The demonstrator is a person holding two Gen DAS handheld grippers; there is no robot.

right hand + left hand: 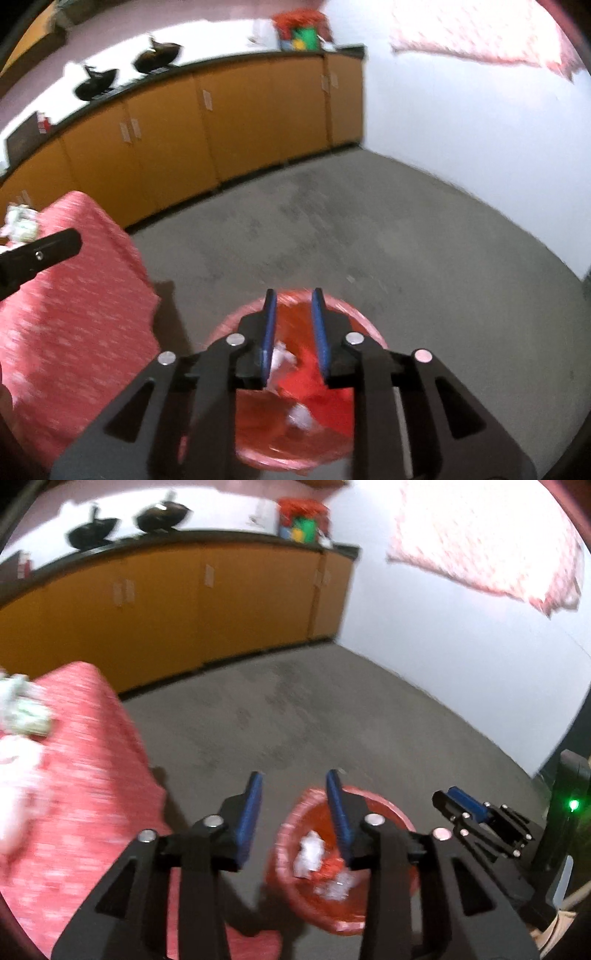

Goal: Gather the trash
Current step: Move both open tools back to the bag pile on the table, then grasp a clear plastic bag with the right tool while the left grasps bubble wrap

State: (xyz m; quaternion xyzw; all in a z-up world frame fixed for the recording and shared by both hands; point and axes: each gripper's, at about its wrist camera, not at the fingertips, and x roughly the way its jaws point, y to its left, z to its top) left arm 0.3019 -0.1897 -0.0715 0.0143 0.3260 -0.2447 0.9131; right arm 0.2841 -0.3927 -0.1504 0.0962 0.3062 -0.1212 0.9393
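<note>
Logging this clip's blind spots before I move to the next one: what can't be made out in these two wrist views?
- Crumpled white and red trash in the round red plastic bin: individual pieces unreadable in both views, blurred and partly behind the gripper fingers.
- Pale litter on the red patterned tablecloth: cut off by the left edge, motion-smeared.
- Bin's near rim: hidden behind the right gripper in the right wrist view.
</note>
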